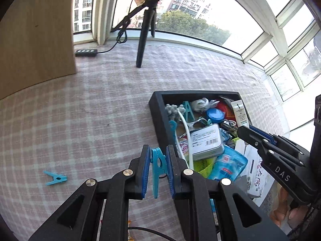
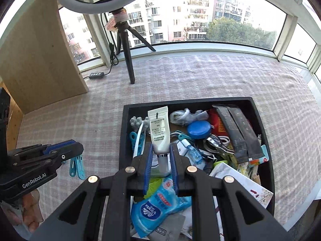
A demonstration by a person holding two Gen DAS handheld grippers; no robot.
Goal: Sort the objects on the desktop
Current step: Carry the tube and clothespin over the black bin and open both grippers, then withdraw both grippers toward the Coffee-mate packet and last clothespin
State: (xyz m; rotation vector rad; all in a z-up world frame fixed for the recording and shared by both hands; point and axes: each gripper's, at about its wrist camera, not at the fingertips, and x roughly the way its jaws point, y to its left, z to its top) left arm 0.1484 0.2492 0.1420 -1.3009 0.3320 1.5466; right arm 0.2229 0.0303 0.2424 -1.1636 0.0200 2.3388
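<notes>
Clothespin (image 1: 157, 168): clamped upright in left gripper (image 1: 158, 170), above checked desk (image 1: 90, 110), beside tray.
White tube (image 2: 158, 132): gripped at cap end by right gripper (image 2: 160, 166), over tray.
Black tray (image 2: 125, 132): crowded; blue round case (image 2: 198, 129), tissue pack (image 2: 158, 206), dark sachets (image 2: 238, 132), metal tin (image 1: 206, 140).
Progress: early by the look; second clothespin (image 1: 55, 178) loose on desk, tray mostly unsorted.

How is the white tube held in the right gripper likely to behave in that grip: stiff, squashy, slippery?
The white tube looks like soft plastic, so it may dent where the right gripper pinches its cap end. Held only at the bottom and standing upright, it could lean or swing. Its smooth skin might slip, though the ribbed blue fingers probably help.
</notes>
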